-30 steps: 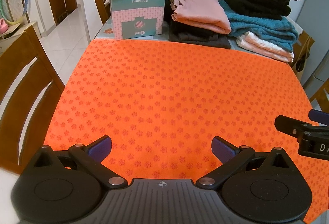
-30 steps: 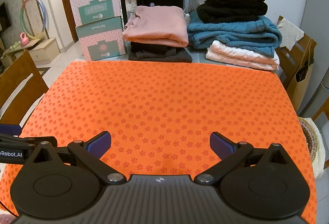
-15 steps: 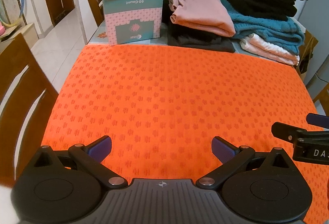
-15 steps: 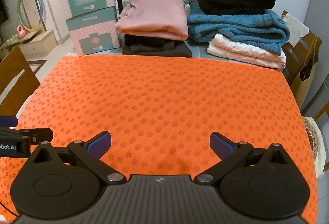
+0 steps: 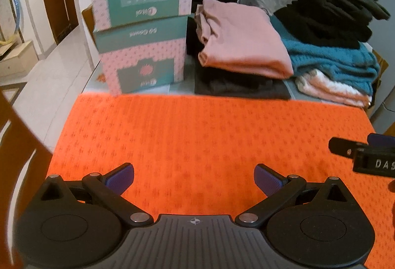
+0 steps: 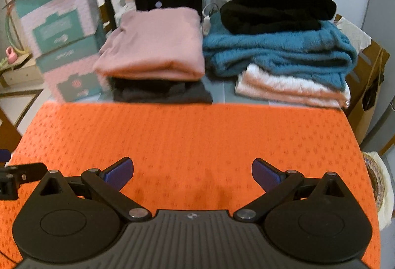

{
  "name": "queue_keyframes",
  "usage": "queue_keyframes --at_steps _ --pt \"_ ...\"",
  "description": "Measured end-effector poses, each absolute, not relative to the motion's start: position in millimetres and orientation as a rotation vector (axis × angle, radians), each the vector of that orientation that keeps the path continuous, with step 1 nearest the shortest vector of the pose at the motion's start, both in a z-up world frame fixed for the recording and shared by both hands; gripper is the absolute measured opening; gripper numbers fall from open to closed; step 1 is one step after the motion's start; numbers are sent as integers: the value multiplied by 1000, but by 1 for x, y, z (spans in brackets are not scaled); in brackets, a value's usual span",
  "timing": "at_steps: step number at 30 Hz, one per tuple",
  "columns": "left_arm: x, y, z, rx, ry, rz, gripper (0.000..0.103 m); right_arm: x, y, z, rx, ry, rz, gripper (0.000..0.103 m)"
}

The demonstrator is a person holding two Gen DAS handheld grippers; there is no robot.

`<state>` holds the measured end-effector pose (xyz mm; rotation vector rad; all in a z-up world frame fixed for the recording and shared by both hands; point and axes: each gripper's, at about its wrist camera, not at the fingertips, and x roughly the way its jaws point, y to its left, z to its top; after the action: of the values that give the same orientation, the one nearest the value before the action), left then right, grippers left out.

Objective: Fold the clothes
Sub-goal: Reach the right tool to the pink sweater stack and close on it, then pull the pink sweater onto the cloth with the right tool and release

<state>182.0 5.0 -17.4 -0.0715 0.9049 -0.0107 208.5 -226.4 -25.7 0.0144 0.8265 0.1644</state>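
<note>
Both the left claw [image 5: 193, 178] and right claw [image 6: 192, 174] hover spread wide and empty over the bare orange mat [image 6: 197, 135], all clothes [image 6: 153, 46] lying folded in stacks at the table's far edge, fitting either a finished batch or a pause before fetching another garment.

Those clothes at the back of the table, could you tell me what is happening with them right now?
Nothing is held yet. The left claw and right claw both hang open over the bare orange mat. The pink garment lies folded on a dark one, beside the teal sweater stack.
</note>
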Motion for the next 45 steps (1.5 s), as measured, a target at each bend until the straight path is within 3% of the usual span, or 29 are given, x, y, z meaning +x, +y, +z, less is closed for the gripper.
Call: queue_keyframes --at_steps 17,22,25,27,28,33,37,45 --pt "327 13 -30 -145 783 -86 102 374 -217 -42 98 775 277 103" --pt "363 9 -46 -192 795 -107 90 417 -208 -54 107 776 309 102" --pt "379 10 -57 -245 808 -120 81 437 -204 -59 111 775 324 93" --pt "386 11 -61 -288 816 -142 75 432 -203 -54 111 770 323 79" --pt "389 11 -63 -308 823 -153 62 429 -203 -51 111 768 322 78" --pt "380 4 -54 -288 794 -142 40 416 -203 -37 111 756 317 32" --pt "361 4 -36 -301 769 -162 32 405 -202 -26 110 746 313 27" --pt "294 12 0 -337 735 -190 29 347 -198 11 78 726 327 26"
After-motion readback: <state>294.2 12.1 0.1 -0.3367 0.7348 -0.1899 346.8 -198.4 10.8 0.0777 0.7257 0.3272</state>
